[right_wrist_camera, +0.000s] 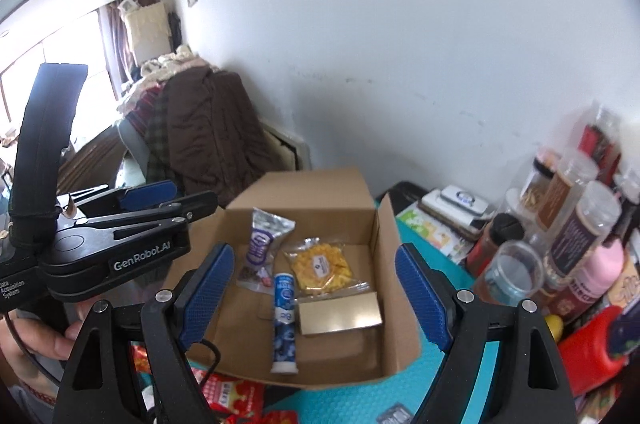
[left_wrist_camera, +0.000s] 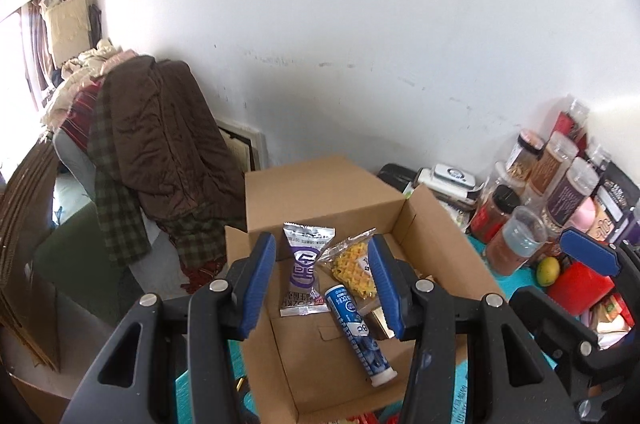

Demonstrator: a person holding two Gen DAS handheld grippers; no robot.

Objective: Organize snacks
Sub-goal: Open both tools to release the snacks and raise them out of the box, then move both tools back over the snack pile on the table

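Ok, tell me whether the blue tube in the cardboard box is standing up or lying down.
Lying down. The blue tube rests flat on the floor of the open cardboard box, white cap toward the camera, beside the gold box.

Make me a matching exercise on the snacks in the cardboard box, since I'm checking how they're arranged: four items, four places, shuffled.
Items, seen in the right wrist view:
1. purple packet
2. blue tube
3. yellow snack bag
4. gold box

Places:
A. right side, nearer the camera
B. middle, lying lengthwise
C. far left
D. far right, behind the gold box

Pairs: 1-C, 2-B, 3-D, 4-A
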